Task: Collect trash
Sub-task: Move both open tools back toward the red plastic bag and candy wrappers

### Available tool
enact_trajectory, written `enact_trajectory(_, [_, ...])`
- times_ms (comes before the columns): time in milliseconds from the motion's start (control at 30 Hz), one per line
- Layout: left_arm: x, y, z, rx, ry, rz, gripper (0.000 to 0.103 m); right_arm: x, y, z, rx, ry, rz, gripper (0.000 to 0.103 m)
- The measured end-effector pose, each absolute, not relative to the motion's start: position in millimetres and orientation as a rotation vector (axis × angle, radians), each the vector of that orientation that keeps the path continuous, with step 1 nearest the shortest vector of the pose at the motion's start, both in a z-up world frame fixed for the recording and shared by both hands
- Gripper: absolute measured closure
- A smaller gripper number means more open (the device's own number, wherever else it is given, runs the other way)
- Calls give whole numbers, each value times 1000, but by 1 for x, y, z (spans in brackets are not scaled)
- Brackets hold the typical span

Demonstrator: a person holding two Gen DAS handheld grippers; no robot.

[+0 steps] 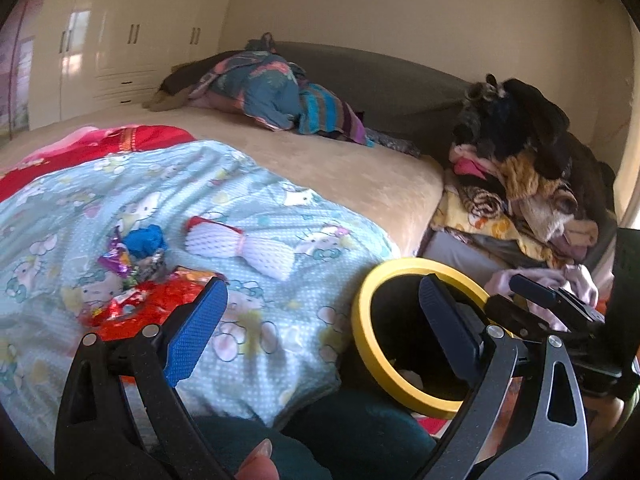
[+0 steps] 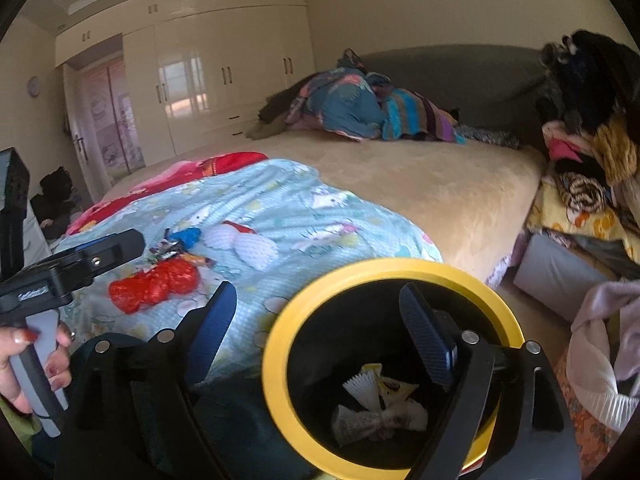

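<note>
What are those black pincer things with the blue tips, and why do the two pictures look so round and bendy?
Those are two grabbing tools that a person holds, one in each hand. Each carries a small wide-eyed camera, which bends the picture. One picture looks along the left gripper, the other along the right gripper. In the right one you can see the person's hand holding the left tool.

Both grippers are open and hold nothing.

On the bed lies a light blue cartoon-cat blanket. On it sit bits of rubbish: a shiny red wrapper, a white foam net, a blue crumpled scrap and some small shiny sweet wrappers.

Beside the bed stands a black bin with a yellow rim. Some white and yellow rubbish already lies inside it.
</note>
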State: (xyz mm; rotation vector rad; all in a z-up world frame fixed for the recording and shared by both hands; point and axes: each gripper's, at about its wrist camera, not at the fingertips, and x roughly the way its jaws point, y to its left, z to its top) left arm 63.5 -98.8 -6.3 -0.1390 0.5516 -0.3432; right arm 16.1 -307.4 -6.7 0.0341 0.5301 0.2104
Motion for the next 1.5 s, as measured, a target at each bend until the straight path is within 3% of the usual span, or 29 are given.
enact_trajectory(1033, [63,-7,8,-267,493,-141,14,28,-203,12,-62,499,421,15])
enact_trajectory(1500, [74,36,-18,-280,578,-36,14,64,-194,-7,0,585,399,15])
